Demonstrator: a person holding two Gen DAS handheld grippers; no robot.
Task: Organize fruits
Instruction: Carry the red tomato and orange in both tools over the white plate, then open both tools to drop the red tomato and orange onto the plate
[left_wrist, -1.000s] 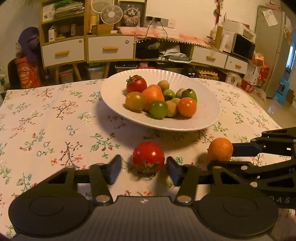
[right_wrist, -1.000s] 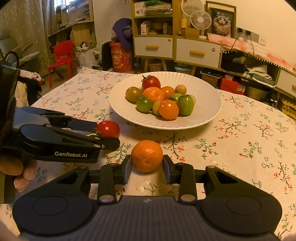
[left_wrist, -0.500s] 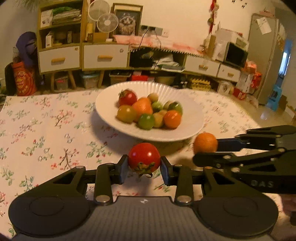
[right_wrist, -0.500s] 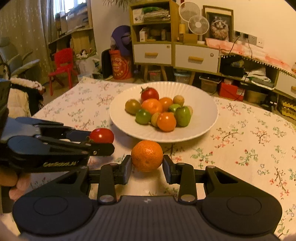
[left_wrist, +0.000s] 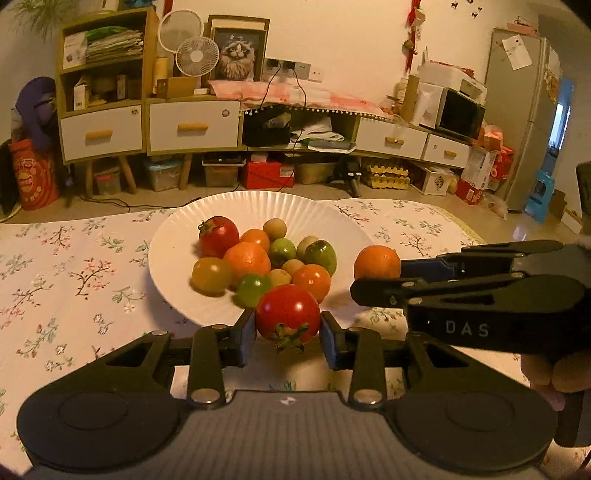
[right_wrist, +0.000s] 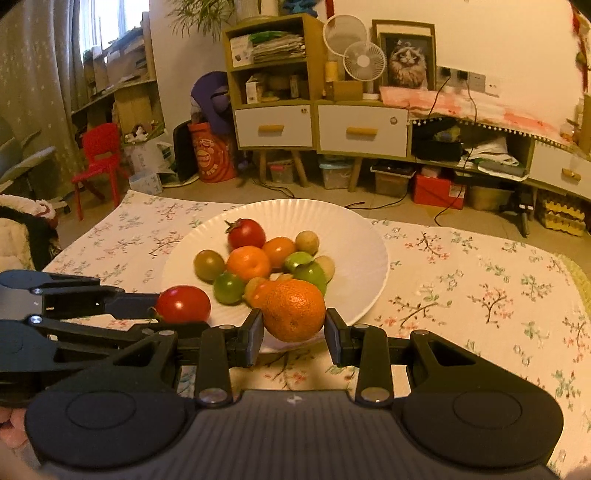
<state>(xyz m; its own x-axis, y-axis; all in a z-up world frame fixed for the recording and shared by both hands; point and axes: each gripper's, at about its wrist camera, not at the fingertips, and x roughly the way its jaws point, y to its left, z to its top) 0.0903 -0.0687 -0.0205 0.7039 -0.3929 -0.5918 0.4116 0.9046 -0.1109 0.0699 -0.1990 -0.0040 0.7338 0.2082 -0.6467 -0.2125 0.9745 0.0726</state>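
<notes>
Now | L gripper (left_wrist: 288, 332): pinching tomato (left_wrist: 287, 314), was on cloth, lifted | R gripper (right_wrist: 294, 334): pinching orange (right_wrist: 294, 309), raised over plate (right_wrist: 362, 236) rim

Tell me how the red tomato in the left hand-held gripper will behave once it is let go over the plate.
The red tomato looks round and glossy, so it will probably roll toward the piled fruit on the white plate. Its skin seems thin, so the left hand-held gripper should likely release it low. The smooth skin may slip between the pads.
</notes>
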